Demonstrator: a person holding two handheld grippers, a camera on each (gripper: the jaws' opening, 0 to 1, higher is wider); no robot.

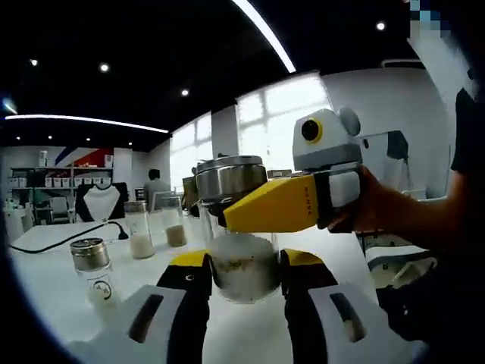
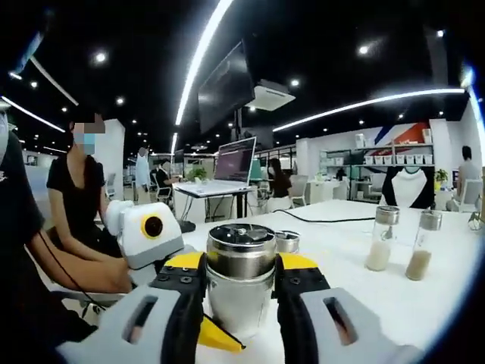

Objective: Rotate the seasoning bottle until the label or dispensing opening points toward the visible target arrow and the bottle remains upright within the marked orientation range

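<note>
Bottle dead centre and low in the left gripper view, its glass body pinched between the left gripper jaws, pads touching both sides. Higher in that frame the right gripper reaches in from the right, yellow jaw lying across the neck under the steel cap. In the right gripper view the cap sits lower centre, right gripper jaws closed snug on either side of it, and the left gripper shows at left. So it's a two-point hold: body below, cap above. No arrow or marking can be made out on the white table, so the target heading can't be judged. To do the turn well, one grip should probably stay firm while the other slackens slightly, twisting about the bottle's own axis, base flat on the table, no tilt. Three other bottles stand upper left, well apart.
</note>
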